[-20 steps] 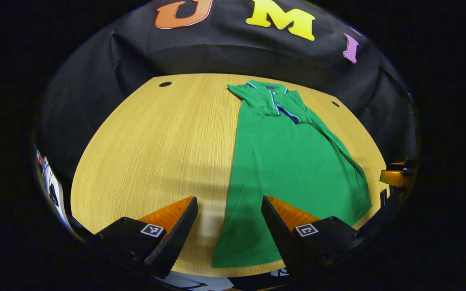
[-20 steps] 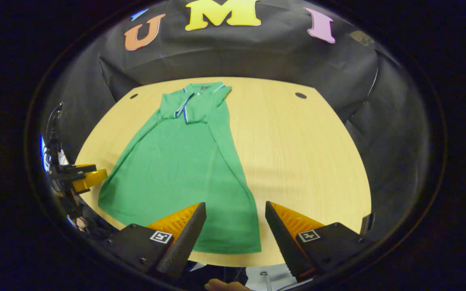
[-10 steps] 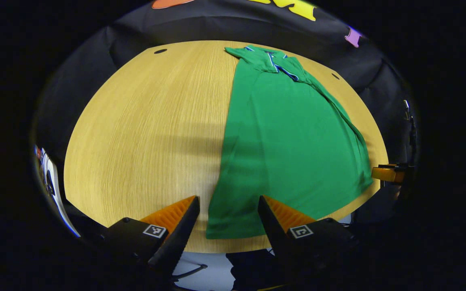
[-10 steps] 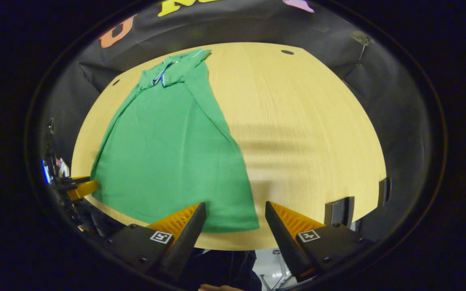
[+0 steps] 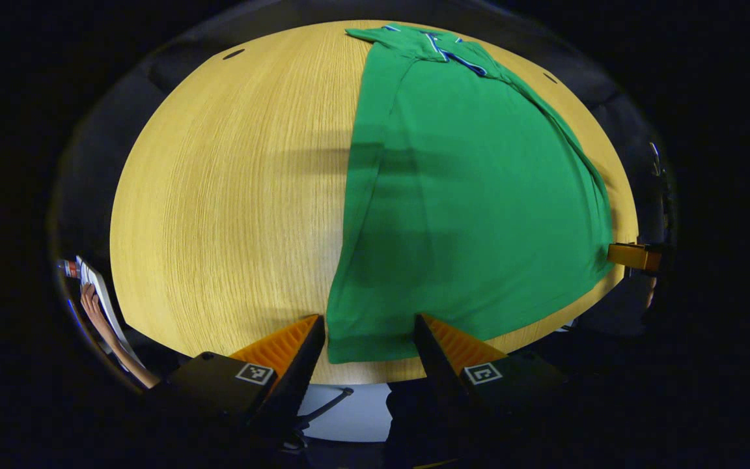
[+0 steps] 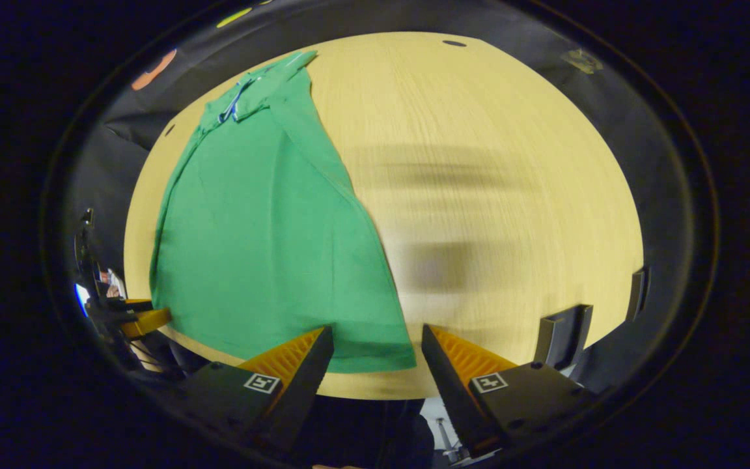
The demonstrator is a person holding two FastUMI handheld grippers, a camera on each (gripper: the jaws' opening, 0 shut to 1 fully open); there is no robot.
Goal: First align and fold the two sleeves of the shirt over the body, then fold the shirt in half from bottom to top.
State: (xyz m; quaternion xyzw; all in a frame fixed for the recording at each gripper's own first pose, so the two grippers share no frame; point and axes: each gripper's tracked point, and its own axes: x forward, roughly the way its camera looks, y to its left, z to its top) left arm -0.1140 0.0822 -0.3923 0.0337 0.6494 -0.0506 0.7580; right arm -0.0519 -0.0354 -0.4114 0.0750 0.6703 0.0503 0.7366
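Note:
A green polo shirt (image 5: pixel 472 195) lies flat on the wooden table (image 5: pixel 232 195), collar at the far end, both sleeves folded over the body. Its blue-and-white trimmed collar (image 5: pixel 443 49) points away from me. My left gripper (image 5: pixel 368 329) is open, its fingers straddling the shirt's near left hem corner from above. In the right gripper view the same shirt (image 6: pixel 264 215) runs up the left half, and my right gripper (image 6: pixel 377 339) is open over the near right hem corner. The other gripper (image 6: pixel 144 319) shows at the left edge, beside the hem.
The table's near edge (image 6: pixel 375 389) runs just under both grippers. Small dark holes (image 5: pixel 233 53) sit near the table's far corners. A dark chair back (image 6: pixel 560 332) stands at the table's right side. A person's arm (image 5: pixel 105 326) shows at the far left.
Both grippers have pulled back toward the table's near edge and tipped downward, so the hem corners now lie between their fingers. The shirt has not moved.

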